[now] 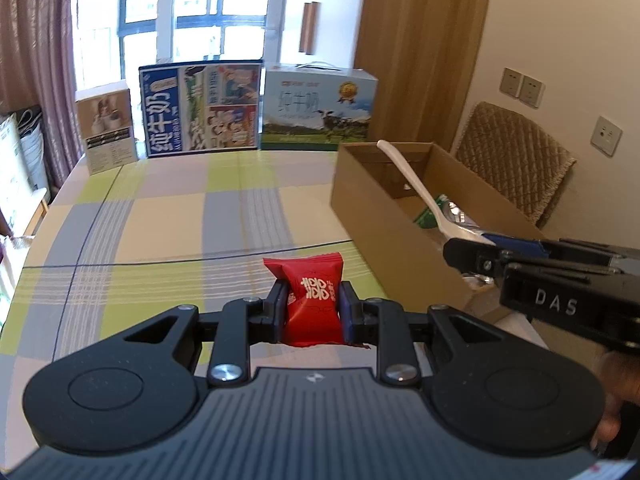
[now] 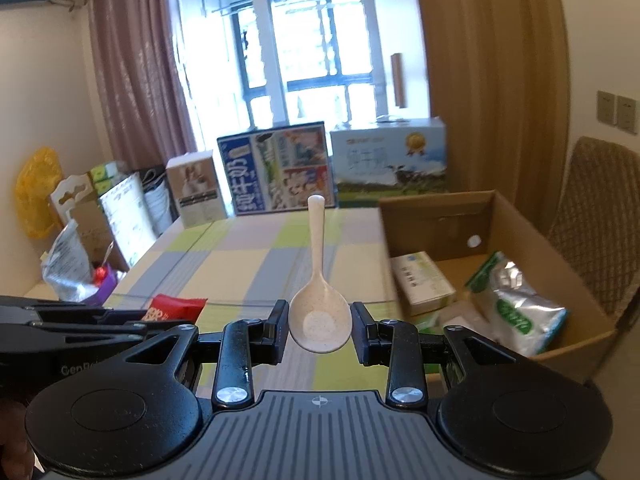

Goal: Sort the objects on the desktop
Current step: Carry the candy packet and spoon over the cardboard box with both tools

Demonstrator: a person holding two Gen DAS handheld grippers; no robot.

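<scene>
A: Starting with the biggest thing, where is the table (image 1: 168,216) sitting in each view?

B: It is filling the middle of both frames under a checked cloth. The box (image 2: 500,216) is standing open at the right of both views, and it is already holding a few packets.

A: Which way is the box lying from the tools?

B: In the right wrist view it is lying just right of the right gripper (image 2: 320,330), close by. In the left wrist view it is lying up and right of the left gripper (image 1: 313,306), with the right tool between them at the lower right. I judge the right one nearer, so its load looks likely to go in first.

A: What is the right gripper holding?

B: It is pinching a spoon (image 2: 320,312) by the bowl, half closed on its sides. The handle is pointing up and away towards the top centre, so the long axis is running along the fingers.

A: And the left?

B: It is squeezing a red packet (image 1: 314,300) at bottom centre, narrowly closed on it. The packet is hanging clear above the cloth, I think, though I cannot tell for sure.
</scene>
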